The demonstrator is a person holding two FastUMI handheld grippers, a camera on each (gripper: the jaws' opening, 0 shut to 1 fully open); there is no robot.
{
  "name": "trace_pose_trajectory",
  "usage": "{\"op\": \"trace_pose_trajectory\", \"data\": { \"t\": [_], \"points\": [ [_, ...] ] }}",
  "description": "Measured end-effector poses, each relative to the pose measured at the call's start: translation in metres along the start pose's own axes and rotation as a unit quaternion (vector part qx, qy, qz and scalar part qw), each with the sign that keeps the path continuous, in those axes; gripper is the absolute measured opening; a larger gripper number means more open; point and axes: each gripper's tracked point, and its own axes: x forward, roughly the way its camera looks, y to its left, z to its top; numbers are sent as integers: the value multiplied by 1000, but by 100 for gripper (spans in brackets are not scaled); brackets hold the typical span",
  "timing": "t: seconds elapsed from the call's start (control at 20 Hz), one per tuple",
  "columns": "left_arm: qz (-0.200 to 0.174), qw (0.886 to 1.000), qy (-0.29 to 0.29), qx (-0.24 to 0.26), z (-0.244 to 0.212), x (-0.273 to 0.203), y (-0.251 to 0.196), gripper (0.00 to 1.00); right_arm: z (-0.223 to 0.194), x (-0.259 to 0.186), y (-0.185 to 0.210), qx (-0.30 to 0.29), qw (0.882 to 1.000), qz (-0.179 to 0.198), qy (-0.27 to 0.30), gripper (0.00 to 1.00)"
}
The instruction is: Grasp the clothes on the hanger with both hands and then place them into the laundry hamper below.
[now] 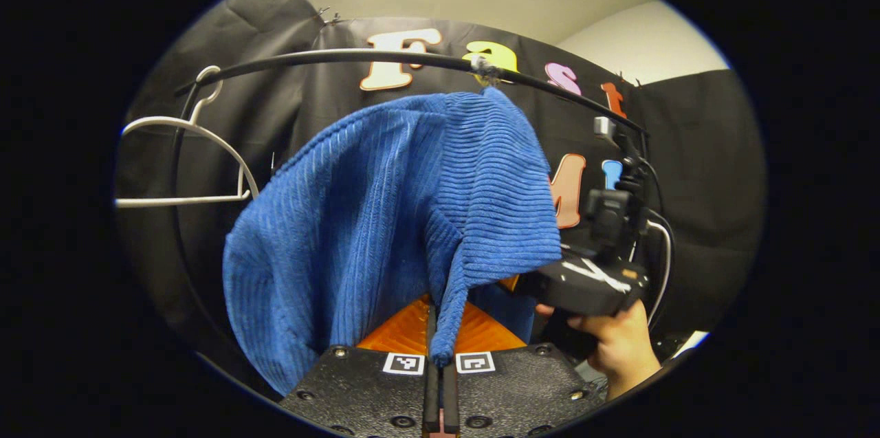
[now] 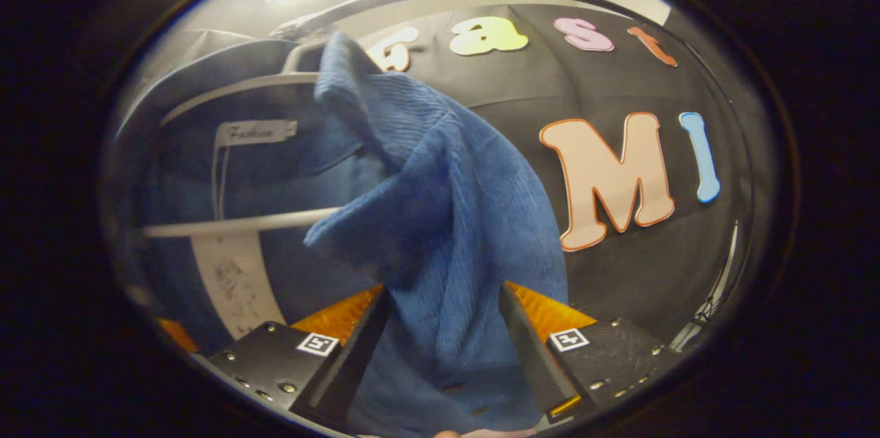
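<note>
Now my left gripper pinches a fold of the blue garment; my right gripper stands spread, cloth between its fingers, not clamped. Garment hangs off the rail, partly on a hanger. Ribbed, plush, soft; likely light, floppy. Bunched folds grip best.

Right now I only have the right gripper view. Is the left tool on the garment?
Observer: Yes. The left tool is shut on a hanging fold of the blue garment.
Operator: Anything else on the rail?
Observer: An empty white hanger hangs near the left end of the rail, clear of the cloth.
Operator: How does my side look from there?
Observer: A hand holds the right tool at the garment's right edge, with its tips tucked behind the cloth.
</note>
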Motion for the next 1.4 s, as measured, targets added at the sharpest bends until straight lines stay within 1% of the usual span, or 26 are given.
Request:
{"op": "trace_pose_trajectory", "data": {
  "t": [0.05, 0.1, 0.15, 0.25, 0.3, 0.35, 0.45, 0.55, 0.6, 0.7, 0.75, 0.8, 0.85, 0.95, 1.0, 1.05, 1.2, 1.25, 1.35, 1.4],
  "points": [
    [-6, 1000, 0, -6, 2, -6, 2, 2, 1, 4, -7, 6, 1000, -19, 1, 95],
    [-24, 1000, 4, -19, 2, -16, -5, 2, 1, 3, -25, 7, 998, -59, 0, 91],
    [-49, 998, 13, -32, 1, -24, -15, 3, 3, -2, -32, 17, 997, -71, 2, 62],
    [-91, 995, 21, -38, 10, -41, -20, 2, 6, 3, -30, 43, 998, -47, 6, 4],
    [-100, 994, 22, -38, 15, -49, -15, 2, 10, -1, -35, 44, 998, -46, 0, 5],
    [-99, 994, 16, -38, 21, -57, -7, 3, 17, -7, -44, 40, 998, -56, -8, 5],
    [-81, 996, 3, -36, 29, -68, 12, 2, 28, -20, -55, 33, 996, -75, -22, 5],
    [-69, 997, 9, -29, 27, -71, 21, 3, 39, -30, -60, -2, 995, -93, -34, 5],
    [-64, 998, 5, -29, 29, -74, 26, 2, 49, -44, -54, -24, 993, -102, -46, 5],
    [-55, 998, 2, -22, 34, -84, 34, 2, 73, -64, -48, -58, 988, -122, -75, 5],
    [-50, 999, 0, -15, 37, -90, 38, 3, 83, -70, -49, -70, 985, -134, -85, 5],
    [-48, 999, -10, -2, 46, -95, 39, 2, 90, -73, -53, -75, 982, -145, -95, 5],
    [-54, 998, -12, 15, 50, -100, 40, 3, 96, -72, -56, -78, 980, -152, -99, 5],
    [-89, 995, 7, 34, 52, -103, 32, 2, 101, -63, -59, -76, 980, -154, -97, 5],
    [-99, 994, 17, 36, 53, -102, 31, 2, 103, -63, -61, -77, 980, -157, -95, 5],
    [-101, 994, 19, 40, 58, -99, 37, 2, 106, -61, -62, -75, 980, -158, -98, 5],
    [-87, 995, 22, 38, 66, -76, 50, 2, 106, -48, -72, -76, 979, -162, -99, 5],
    [-88, 995, 28, 34, 63, -72, 50, 2, 106, -45, -75, -81, 978, -165, -99, 8],
    [-98, 994, 31, 27, 63, -69, 47, 2, 104, -38, -76, -84, 979, -160, -97, 8],
    [-97, 995, 24, 30, 69, -67, 50, 2, 102, -32, -76, -84, 980, -155, -94, 8]
  ]
}}
